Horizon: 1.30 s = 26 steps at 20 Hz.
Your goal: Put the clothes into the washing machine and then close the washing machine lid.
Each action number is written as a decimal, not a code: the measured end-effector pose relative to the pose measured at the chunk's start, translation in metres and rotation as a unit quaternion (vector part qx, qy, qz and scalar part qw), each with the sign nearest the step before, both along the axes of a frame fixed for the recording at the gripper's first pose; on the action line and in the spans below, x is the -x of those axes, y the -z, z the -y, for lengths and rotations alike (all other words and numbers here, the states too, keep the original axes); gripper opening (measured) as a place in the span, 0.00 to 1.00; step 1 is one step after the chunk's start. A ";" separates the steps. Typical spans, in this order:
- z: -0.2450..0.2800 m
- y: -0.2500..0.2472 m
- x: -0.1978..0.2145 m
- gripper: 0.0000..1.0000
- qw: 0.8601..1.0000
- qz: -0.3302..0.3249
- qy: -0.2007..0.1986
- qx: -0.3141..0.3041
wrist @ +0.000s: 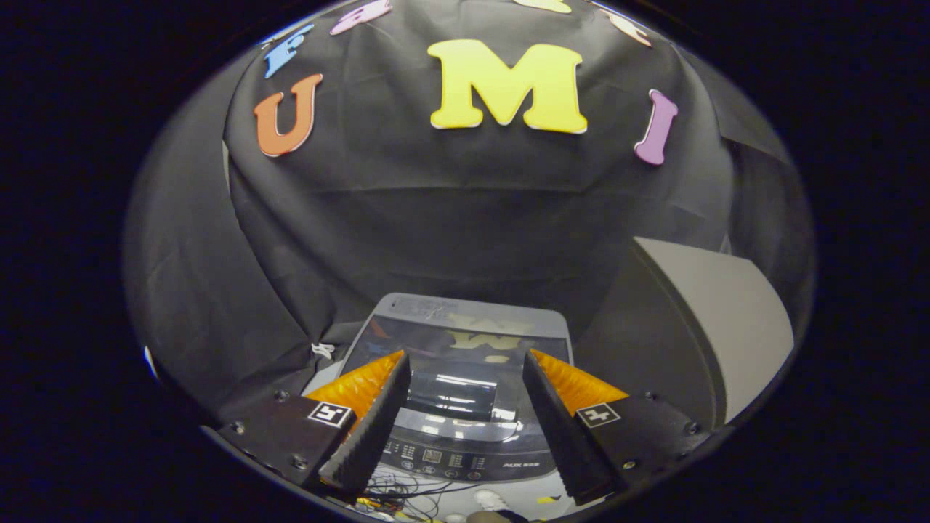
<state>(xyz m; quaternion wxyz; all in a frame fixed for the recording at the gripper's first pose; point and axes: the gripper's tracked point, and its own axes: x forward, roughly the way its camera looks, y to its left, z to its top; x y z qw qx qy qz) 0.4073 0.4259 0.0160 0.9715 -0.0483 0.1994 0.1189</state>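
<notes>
Gripper view
Landmark: washer (465, 396), a small top-loader standing in front of the black cloth wall; all places below are taken from it.
Lid: lid (458, 349) lies flat on the washer top, dark and glossy, reflecting the wall. Looks closed; no gap seen along its front edge.
Panel: control panel (465, 459) runs along the washer's front edge, nearer the gripper than the lid.
Gripper: gripper (465, 357) hangs above the washer's front, fingers spread wide, one to each side of the lid. Nothing between them, nothing held, no contact with the washer.
Clothes: none visible on or beside the washer. With the lid down, the drum cannot be seen, so whether clothes are inside cannot be told.
Cables: cables (407, 488) lie loose below the panel, in front of the washer.
Board: pale board (716, 319) leans to the washer's right, well apart from it.
White scrap: small white scrap (322, 350) on the cloth just left of the washer; too small to identify.
Progress (judgement): lid down and hand empty fits either the very start or the very end. If the load is inside, nothing is left. If not, all steps remain: lift lid, fetch clothes, drop in, close.
</notes>
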 end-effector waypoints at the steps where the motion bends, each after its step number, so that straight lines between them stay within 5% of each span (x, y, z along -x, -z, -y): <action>1: 0.008 -0.009 0.010 0.98 1.000 0.013 -0.004 -0.001; 7: 0.087 -0.071 0.079 0.98 0.995 0.096 -0.011 -0.024; 14: 0.230 -0.108 0.163 0.98 0.983 0.176 0.035 -0.049; 26: 0.442 -0.046 0.298 0.99 0.979 0.174 0.098 -0.042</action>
